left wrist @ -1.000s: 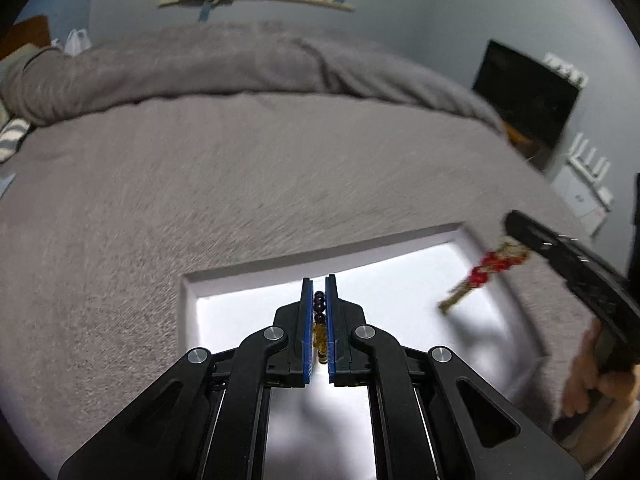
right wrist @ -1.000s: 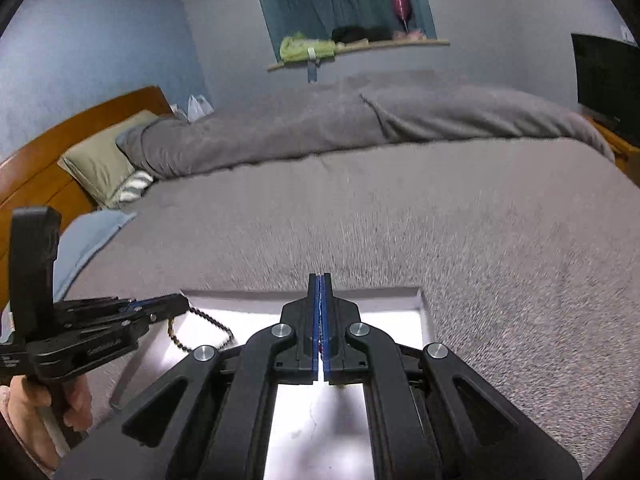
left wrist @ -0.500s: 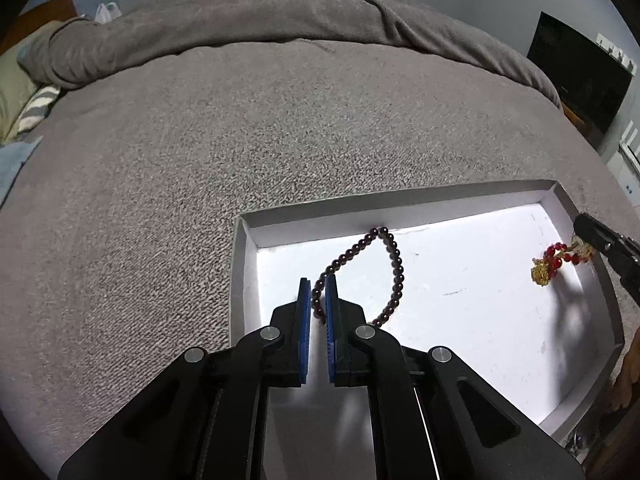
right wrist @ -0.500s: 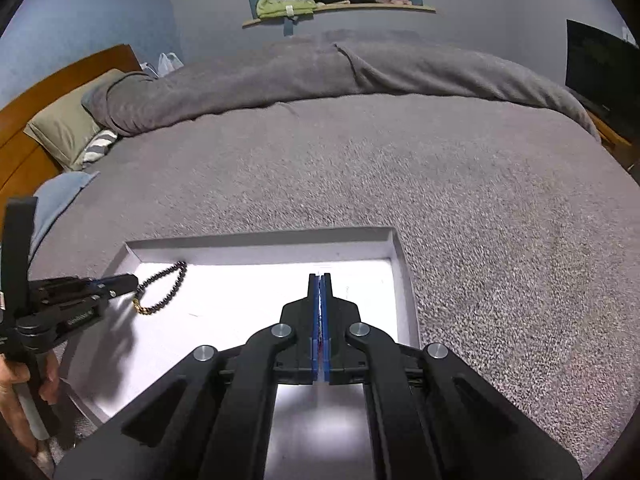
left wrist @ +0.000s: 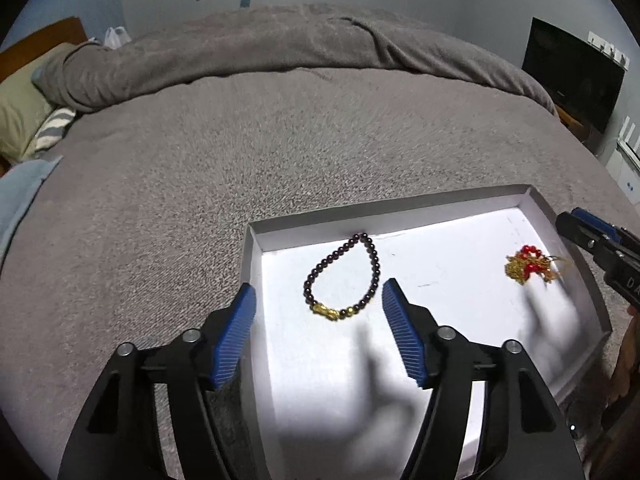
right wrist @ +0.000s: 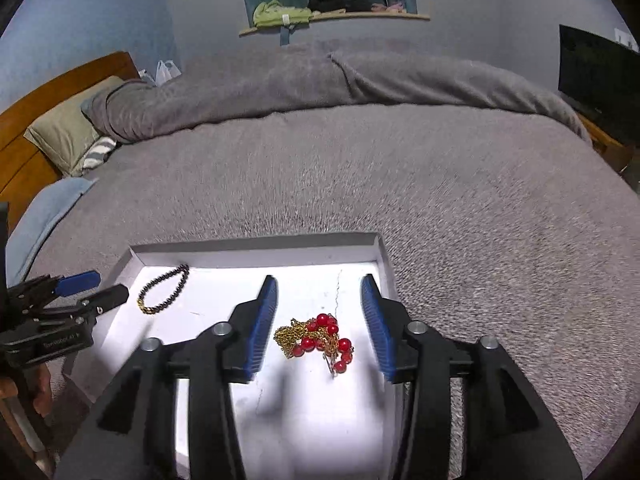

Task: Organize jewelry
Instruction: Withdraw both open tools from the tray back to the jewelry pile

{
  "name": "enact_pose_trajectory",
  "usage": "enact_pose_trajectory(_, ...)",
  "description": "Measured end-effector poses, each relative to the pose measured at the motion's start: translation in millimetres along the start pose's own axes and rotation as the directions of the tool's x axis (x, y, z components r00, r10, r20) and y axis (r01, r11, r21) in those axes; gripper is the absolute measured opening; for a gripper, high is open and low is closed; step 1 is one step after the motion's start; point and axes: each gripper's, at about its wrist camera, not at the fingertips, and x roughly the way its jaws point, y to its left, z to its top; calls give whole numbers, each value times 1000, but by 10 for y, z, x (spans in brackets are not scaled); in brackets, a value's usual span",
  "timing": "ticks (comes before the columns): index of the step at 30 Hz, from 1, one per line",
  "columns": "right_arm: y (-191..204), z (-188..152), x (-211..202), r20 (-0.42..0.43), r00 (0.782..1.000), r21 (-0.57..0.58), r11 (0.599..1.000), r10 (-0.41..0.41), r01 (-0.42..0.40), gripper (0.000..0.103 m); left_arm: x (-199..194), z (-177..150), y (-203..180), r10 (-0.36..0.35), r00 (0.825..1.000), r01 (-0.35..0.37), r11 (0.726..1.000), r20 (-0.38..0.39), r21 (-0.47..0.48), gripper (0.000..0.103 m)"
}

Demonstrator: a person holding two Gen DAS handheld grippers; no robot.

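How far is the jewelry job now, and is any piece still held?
Done: the dark bead bracelet and the red and gold necklace both lie inside the white box on the bed. In hand: nothing; the left claw and right claw are open, one above each piece. Left: the necklace lies bunched and may need straightening; no other loose jewelry is visible.

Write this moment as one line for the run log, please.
left gripper: open, empty | right gripper: open, empty | dark bead bracelet: lying in white tray | red-and-gold necklace: lying in tray, apart from bracelet
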Motion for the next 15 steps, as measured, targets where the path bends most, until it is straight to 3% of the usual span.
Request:
enact_pose_trajectory(1,0,-1,-77,19,1000,2,1000,-8,8,69,-57,-12,-10,2,1000,-2,1000,12,-1,73)
enact_pose_trajectory(7,36,-51,-454,99,994,-15,999,-48,49,95,-329,-96,-114,9,998,-9,1000,67,5,87)
enact_pose_trajectory(15,-56,-204,-845,146,989,28,999,-19,15,98,-637,-328,-218,65,990,-68,998,125,12,94)
